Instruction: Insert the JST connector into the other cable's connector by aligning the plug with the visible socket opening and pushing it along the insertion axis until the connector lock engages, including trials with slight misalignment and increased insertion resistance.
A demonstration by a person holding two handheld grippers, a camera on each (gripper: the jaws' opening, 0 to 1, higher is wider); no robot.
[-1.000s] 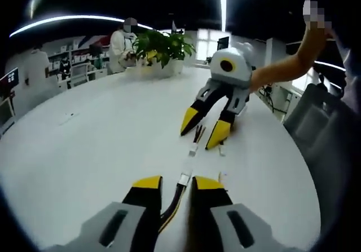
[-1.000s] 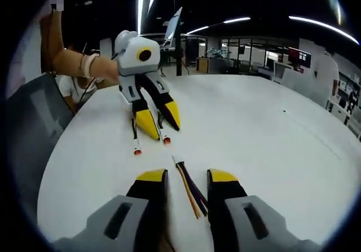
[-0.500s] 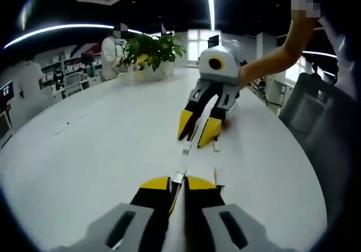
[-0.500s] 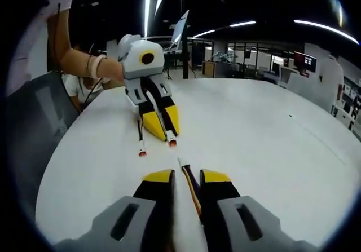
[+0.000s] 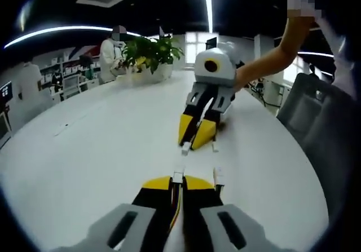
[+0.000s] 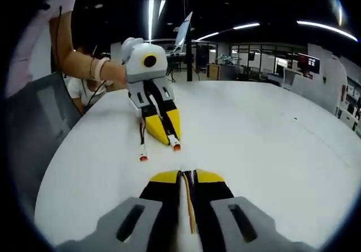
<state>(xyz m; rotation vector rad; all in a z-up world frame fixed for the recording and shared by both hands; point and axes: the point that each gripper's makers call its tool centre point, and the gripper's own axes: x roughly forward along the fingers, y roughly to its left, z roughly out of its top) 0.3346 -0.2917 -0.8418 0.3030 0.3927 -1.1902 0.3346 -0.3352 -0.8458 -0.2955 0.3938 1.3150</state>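
JST connector ends face each other across a short gap on the white desk (image 5: pixel 84 150). In the left gripper view, the left tongs (image 5: pixel 177 182) are pinched nearly closed on a cable with yellow and dark wires, its small white connector (image 5: pixel 178 176) poking out just past the tips. Opposite, the right tongs (image 5: pixel 194 135) are likewise closed down on the other cable, whose pale plug (image 5: pixel 185 147) sticks out toward the first. The right gripper view gives the mirror picture: the right tongs (image 6: pixel 187 177) clamp thin wires (image 6: pixel 189 207), with only a sliver of plug visible at the tips, and the left tongs (image 6: pixel 167 133) hold their cable with a red-tipped end (image 6: pixel 176 146) forward. A second red-tipped lead (image 6: pixel 143 157) lies loose on the desk beside it.

The step in hand looks like the final approach before mating. To do it well, I would line the two housings on one axis first, check that the socket opening (too small here to judge its orientation) faces the plug squarely, then push straight without twisting; any sideways lean would likely raise resistance and keep the lock from catching.

Room is generous: bare desk lies all around the meeting point, and the near edge by the grey chair (image 5: pixel 316 111) sits well apart from the connectors.
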